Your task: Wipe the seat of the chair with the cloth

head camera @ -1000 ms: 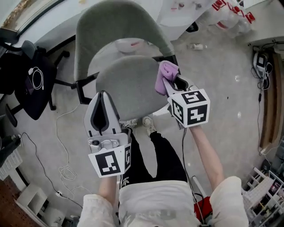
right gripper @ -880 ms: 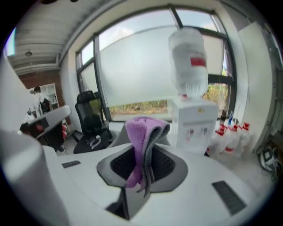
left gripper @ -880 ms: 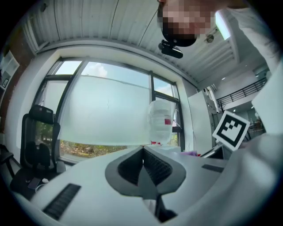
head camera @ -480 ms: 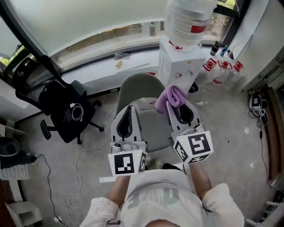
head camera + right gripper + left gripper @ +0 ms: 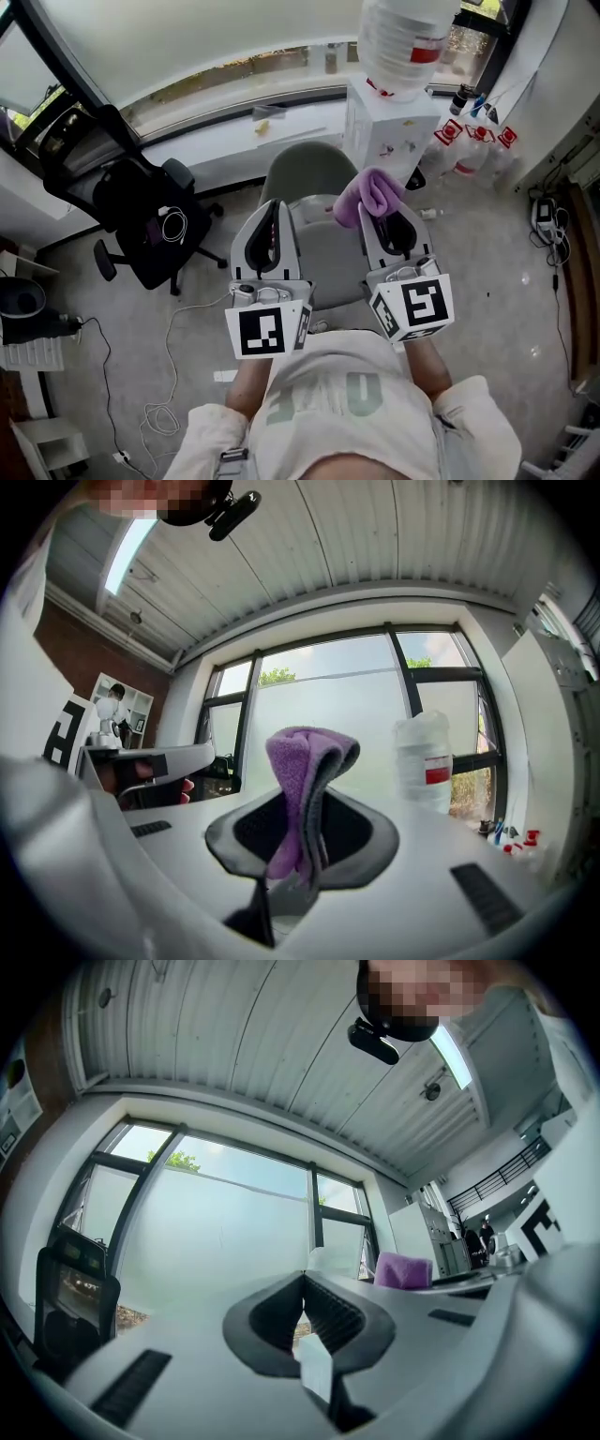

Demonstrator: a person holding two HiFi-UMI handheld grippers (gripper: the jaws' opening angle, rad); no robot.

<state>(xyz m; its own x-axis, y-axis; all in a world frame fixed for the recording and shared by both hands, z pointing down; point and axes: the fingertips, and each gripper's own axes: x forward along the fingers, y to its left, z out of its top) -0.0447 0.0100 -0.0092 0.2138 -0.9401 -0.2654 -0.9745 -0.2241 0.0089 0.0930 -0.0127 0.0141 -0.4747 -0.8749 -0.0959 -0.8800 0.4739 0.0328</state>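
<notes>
The grey chair (image 5: pixel 314 178) stands below me in the head view, its seat mostly hidden behind both grippers. My right gripper (image 5: pixel 380 211) is shut on the purple cloth (image 5: pixel 368 197), which bunches above the fingertips; in the right gripper view the cloth (image 5: pixel 305 780) hangs folded between the jaws of the right gripper (image 5: pixel 302 810), pointed up at the window. My left gripper (image 5: pixel 269 217) is shut with nothing in it; in the left gripper view the left gripper (image 5: pixel 302 1288) has its jaws meeting, and the cloth (image 5: pixel 403 1269) shows to its right.
A black office chair (image 5: pixel 145 234) stands at the left with a cable on its seat. A white water dispenser (image 5: pixel 389 131) with a big bottle (image 5: pixel 405 42) stands behind the grey chair. Spray bottles (image 5: pixel 473 131) sit at the right, and cables (image 5: pixel 150 375) trail on the floor.
Both grippers have lifted off the seat and tilted upward toward the window. The head view has swung up from the chair seat to take in the room.
</notes>
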